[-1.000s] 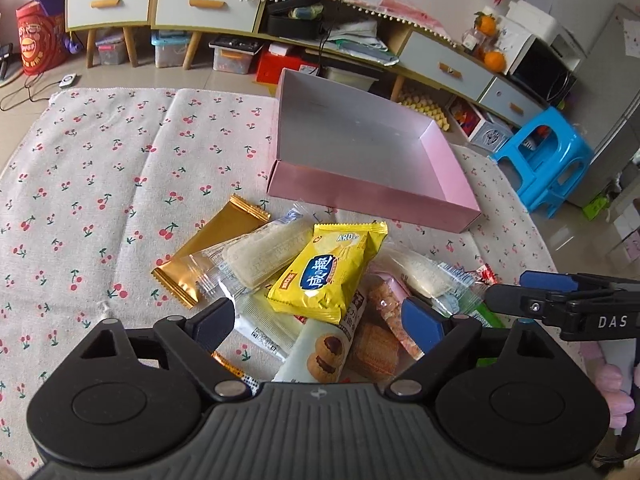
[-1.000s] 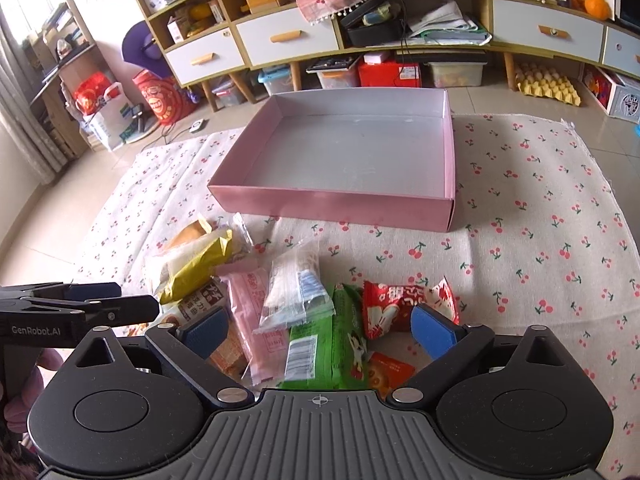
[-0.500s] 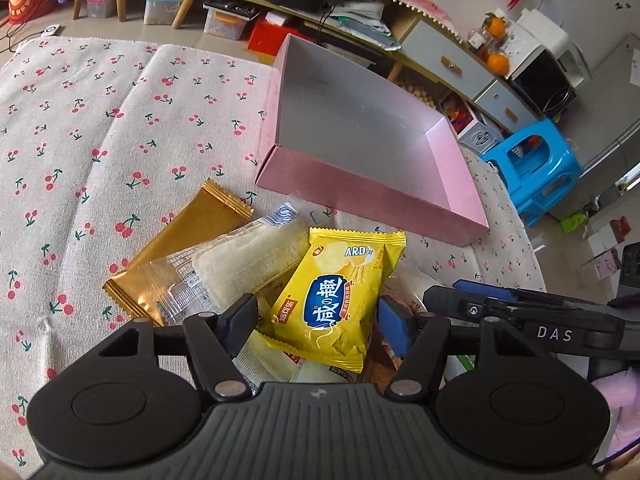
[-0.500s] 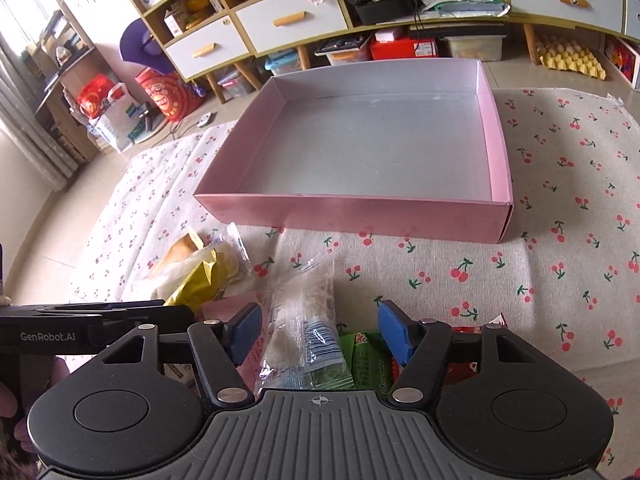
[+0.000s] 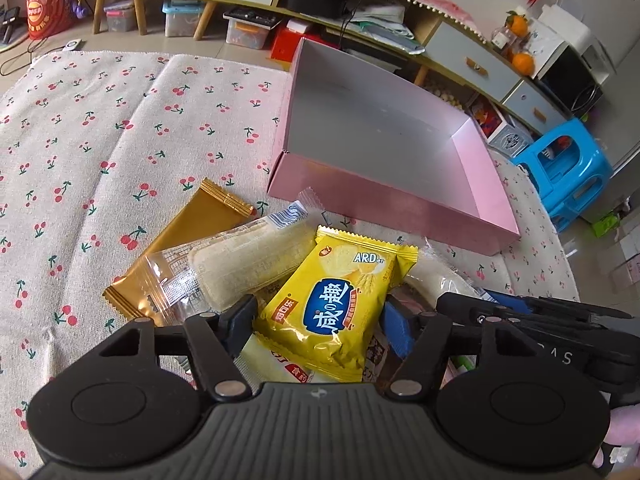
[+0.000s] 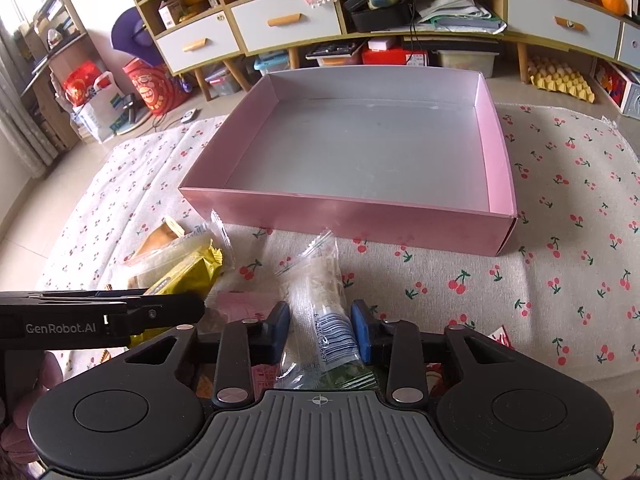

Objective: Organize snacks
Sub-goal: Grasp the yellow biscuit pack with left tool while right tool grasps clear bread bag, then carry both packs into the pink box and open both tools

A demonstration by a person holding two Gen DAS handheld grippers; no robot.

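Fingers of my left gripper [image 5: 318, 326] clamp the yellow biscuit packet [image 5: 334, 306] on both sides, atop the snack pile. Fingers of my right gripper [image 6: 320, 330] are closing on the clear rice-cracker packet [image 6: 322, 300], pads against its barcode end. Pink box [image 6: 348, 220]: beyond both sets of fingertips, nothing inside, on the cherry-print cloth [image 5: 120, 128]. Gold packet [image 5: 188, 240]: left of my left fingers.

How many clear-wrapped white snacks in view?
2: one clear pack lying over the gold packet, the other clear pack between the closing right tongs. More may hide in the pile.
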